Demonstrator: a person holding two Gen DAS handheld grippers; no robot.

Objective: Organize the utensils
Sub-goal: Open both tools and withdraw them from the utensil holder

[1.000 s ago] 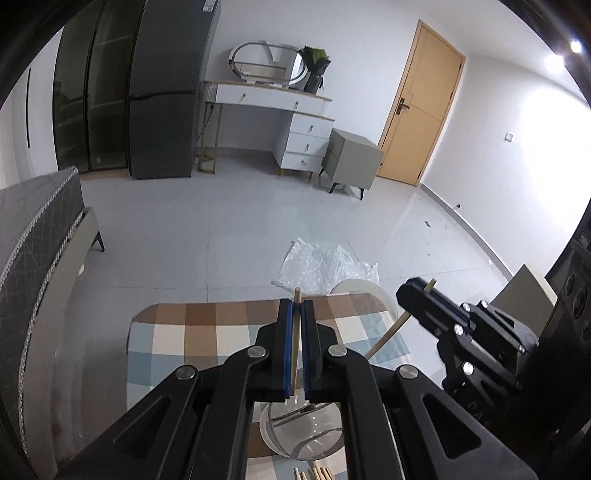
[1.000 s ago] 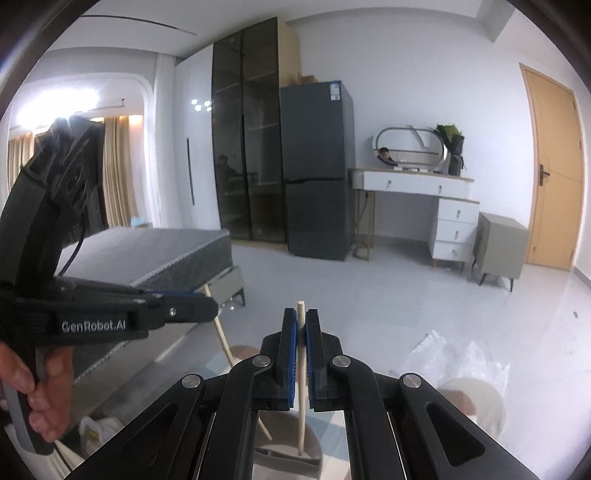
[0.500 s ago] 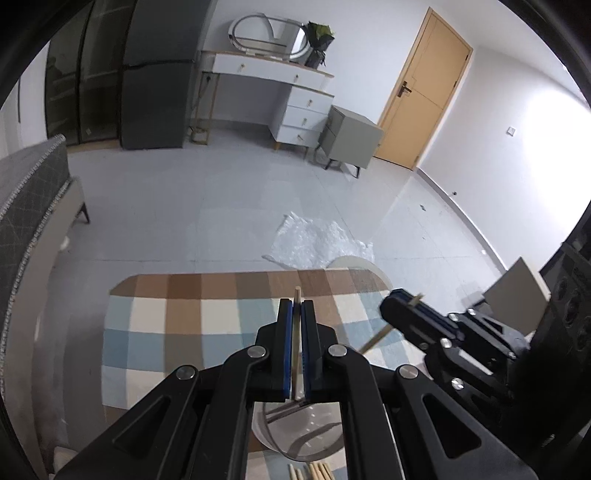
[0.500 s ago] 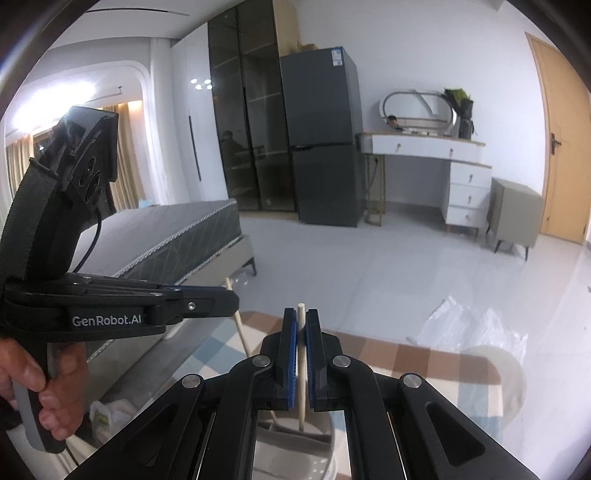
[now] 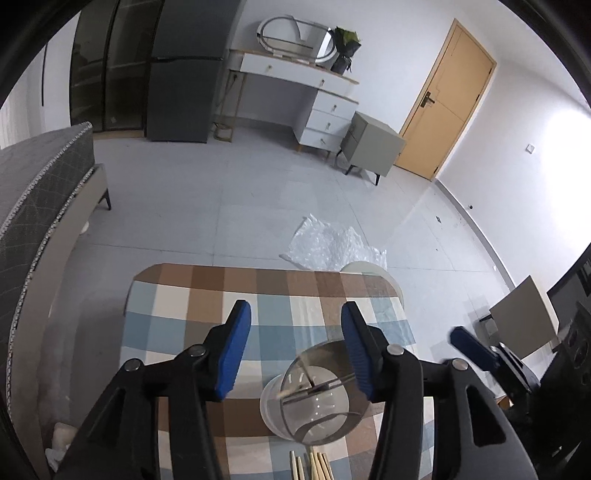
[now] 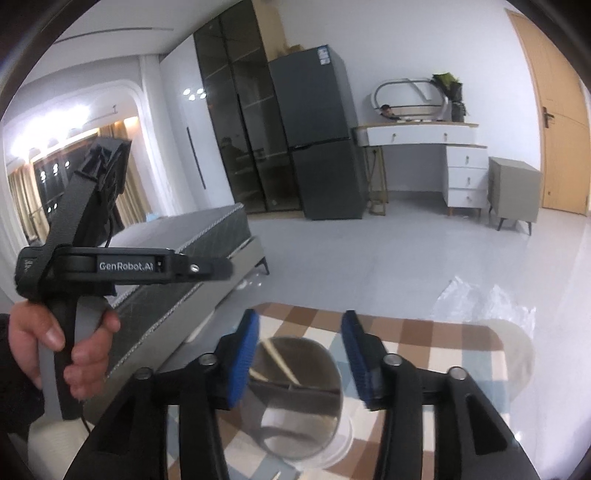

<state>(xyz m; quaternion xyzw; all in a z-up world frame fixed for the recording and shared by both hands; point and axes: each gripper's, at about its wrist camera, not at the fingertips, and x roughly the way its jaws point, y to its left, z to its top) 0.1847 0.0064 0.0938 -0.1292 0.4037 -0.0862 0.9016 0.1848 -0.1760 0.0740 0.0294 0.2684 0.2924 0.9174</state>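
Checked tablecloth [image 5: 207,295]: brown, blue and cream squares, covering the table. Beyond the table's far right corner: crumpled clear plastic sheet [image 5: 328,247] on the grey tiled floor [image 5: 258,192], and a round white stool [image 5: 373,267] touching that corner. Off the left edge: grey quilted bed [image 5: 33,206]. Back wall: dark refrigerator [image 5: 184,74], white dressing table [image 5: 314,96] with oval mirror [image 5: 291,31], grey nightstand [image 5: 373,147], wooden door [image 5: 454,110].

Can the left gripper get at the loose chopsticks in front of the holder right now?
Probably yes. The left gripper is open and empty, and the chopsticks lie uncovered on the table, just nearer than the holder. It would have to pull back and drop.
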